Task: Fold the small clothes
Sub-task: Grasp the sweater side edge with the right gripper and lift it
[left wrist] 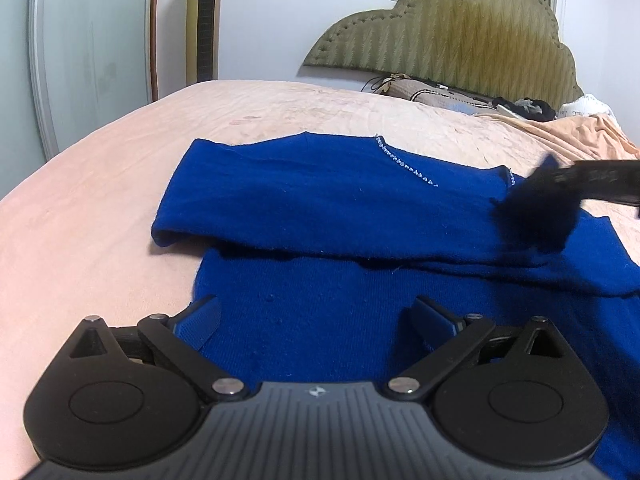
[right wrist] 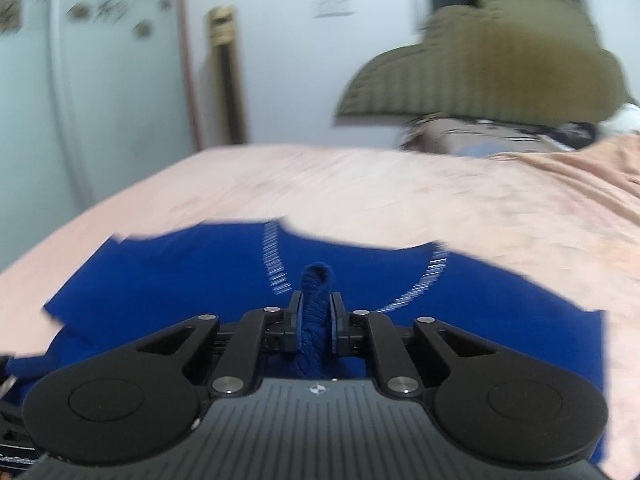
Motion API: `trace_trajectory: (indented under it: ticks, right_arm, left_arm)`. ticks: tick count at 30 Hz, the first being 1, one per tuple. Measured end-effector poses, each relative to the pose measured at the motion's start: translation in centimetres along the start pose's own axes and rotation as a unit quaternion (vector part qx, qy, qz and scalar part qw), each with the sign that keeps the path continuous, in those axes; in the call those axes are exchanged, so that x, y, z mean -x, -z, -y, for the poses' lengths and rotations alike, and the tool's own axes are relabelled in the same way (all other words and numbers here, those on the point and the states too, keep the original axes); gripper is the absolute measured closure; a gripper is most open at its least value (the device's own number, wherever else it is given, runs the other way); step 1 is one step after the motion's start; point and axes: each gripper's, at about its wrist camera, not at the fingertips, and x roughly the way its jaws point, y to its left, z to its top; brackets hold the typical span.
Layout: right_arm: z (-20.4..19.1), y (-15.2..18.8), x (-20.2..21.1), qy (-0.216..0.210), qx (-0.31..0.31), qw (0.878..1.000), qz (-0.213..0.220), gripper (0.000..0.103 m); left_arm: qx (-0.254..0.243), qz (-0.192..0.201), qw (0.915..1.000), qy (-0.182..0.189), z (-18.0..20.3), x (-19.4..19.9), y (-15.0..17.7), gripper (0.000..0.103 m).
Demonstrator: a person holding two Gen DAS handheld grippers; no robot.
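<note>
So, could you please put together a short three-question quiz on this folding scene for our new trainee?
1. True or false: the left gripper is open, above the blue garment.
2. What is the right gripper shut on?
A. the pink bedsheet
B. a bunch of the blue garment's fabric
C. nothing
3. Fill in: the sparkly trim runs along the garment's ____.

Key
1. True; its fingers stand wide apart with nothing between them.
2. B; blue fabric sticks up between the closed jaws.
3. Neckline, the edge facing the headboard.
</note>
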Motion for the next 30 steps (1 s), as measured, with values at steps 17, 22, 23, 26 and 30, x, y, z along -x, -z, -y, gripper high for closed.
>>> trace_trajectory:
  ticks: [17,22,23,26,30]
  right_arm:
    - [11.2,2.2,2.5,0.074,-0.125,0.989,0.001,0.094]
    - [12.9,2.7,2.9,0.086,-0.149,0.985,-0.001,0.094]
    - [13.1,2.8,2.9,0.088,-0.151,0.985,0.0,0.094]
    - [13.7,2.9,3.0,0.093,-0.156,0.983,0.002,0.094]
    - [13.9,3.2,2.8,0.099,-0.158,0.982,-0.002,0.093]
  left_arm:
    - [0.0,0.0,1.0,-0.001,-0.1,0.0,0.0,0.0]
    - [-0.001,-0.001,1.0,-0.002,-0.1,0.0,0.1,0.0]
    - [-0.001,-0.001,1.0,-0.002,0.0,0.0,0.1,0.0]
    - [-0.001,-0.001,1.0,-0.002,-0.1,0.0,0.1,0.0]
    - [-0.002,-0.001,1.0,-0.003,-0.2,-0.1,0.2,0.0]
